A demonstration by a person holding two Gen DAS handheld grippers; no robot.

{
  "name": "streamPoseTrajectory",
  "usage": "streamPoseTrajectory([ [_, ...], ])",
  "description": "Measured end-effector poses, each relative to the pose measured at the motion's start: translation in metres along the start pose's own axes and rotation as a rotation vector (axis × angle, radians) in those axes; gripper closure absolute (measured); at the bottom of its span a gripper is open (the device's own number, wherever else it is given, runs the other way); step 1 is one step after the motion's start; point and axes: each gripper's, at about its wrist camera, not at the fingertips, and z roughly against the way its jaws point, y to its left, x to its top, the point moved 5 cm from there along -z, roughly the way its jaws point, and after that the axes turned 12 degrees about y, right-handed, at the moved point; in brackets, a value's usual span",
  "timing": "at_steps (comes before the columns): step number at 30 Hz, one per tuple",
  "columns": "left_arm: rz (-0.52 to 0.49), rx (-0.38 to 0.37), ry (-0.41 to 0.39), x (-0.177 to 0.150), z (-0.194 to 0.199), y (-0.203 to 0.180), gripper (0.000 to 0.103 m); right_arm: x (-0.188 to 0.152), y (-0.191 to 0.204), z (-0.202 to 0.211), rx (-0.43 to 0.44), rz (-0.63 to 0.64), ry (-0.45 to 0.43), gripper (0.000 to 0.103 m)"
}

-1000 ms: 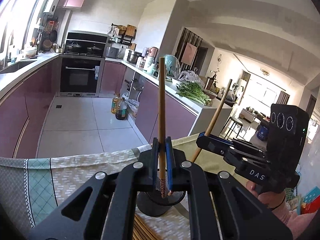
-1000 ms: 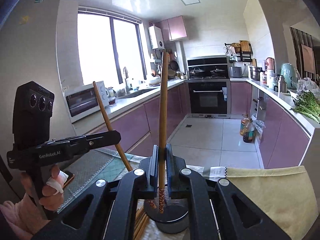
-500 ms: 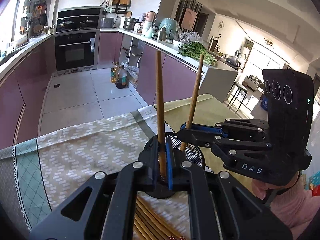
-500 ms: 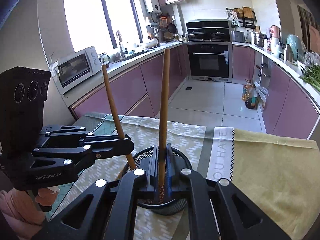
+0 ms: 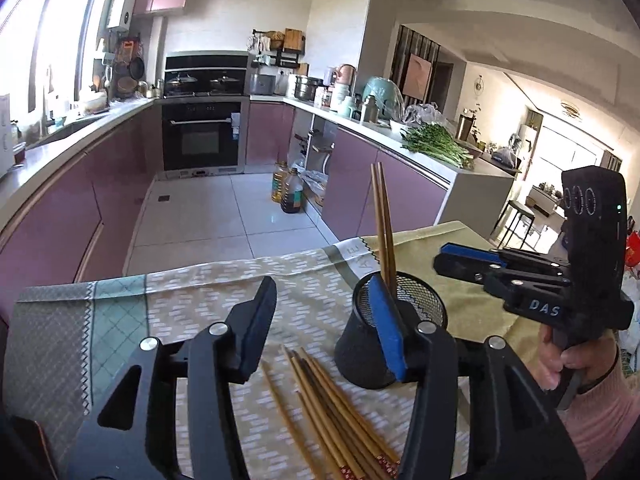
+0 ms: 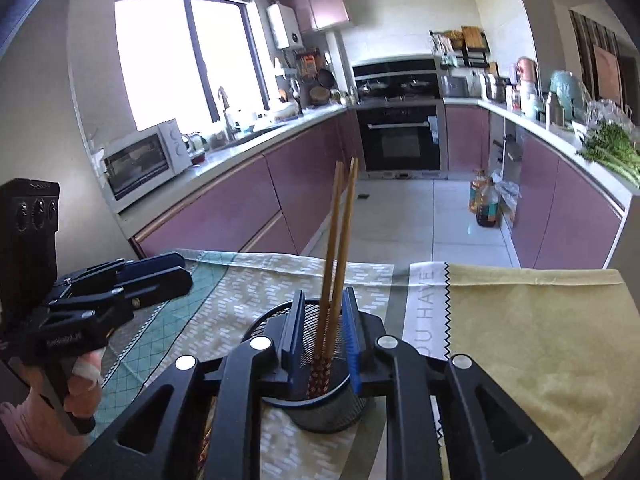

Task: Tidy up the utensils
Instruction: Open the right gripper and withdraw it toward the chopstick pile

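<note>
both grippers are over the table and both have just been letting go — the left gripper [image 5: 320,320] has its jaws spread wide with nothing between them, and they have just been opening. its right finger, the one with the blue pad [image 5: 386,328], sits in front of the rim of the black mesh holder [image 5: 424,300], which stands just ahead and to the right of those jaws. two chopsticks [image 5: 383,220] stand upright in that holder, side by side, tips up, leaning slightly. straight below the left gripper, between its two arms, a bundle of loose chopsticks [image 5: 332,408] lies flat on the patterned tablecloth [image 5: 192,304], right beside the holder's base. over to the right of the left gripper, the right gripper [image 5: 452,256] is held in a person's hand [image 5: 576,360] with a pink sleeve. from the right wrist view, the right gripper's jaws have just been opening too — the standing pair [image 6: 340,248] rises in the narrow gap, patterned ends down in the holder, and the pads do not press them. the left gripper shows off to that gripper's left, above the cloth, well apart from the holder.
</note>
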Motion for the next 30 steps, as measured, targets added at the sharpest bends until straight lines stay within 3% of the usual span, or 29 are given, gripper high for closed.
streamPoseTrajectory([
  [2, 0.013, 0.008, 0.000, -0.015, 0.011, 0.008, 0.051, -0.010, 0.010, 0.012, 0.019, 0.039, -0.018, 0.076],
  [5, 0.017, 0.052, 0.027, -0.036, 0.019, 0.015, 0.050, -0.028, 0.023, 0.017, 0.057, 0.080, -0.001, 0.074],
  [16, 0.068, 0.028, 0.214, -0.106, -0.019, 0.028, 0.050, -0.092, 0.049, -0.044, 0.121, 0.055, 0.234, 0.073],
  [25, 0.047, 0.033, 0.302, -0.123, -0.046, 0.018, 0.052, -0.109, 0.055, -0.068, 0.080, 0.030, 0.307, 0.074],
  [30, 0.040, 0.056, 0.351, -0.125, -0.060, 0.019, 0.060, -0.109, 0.059, -0.074, 0.052, 0.030, 0.331, 0.075],
])
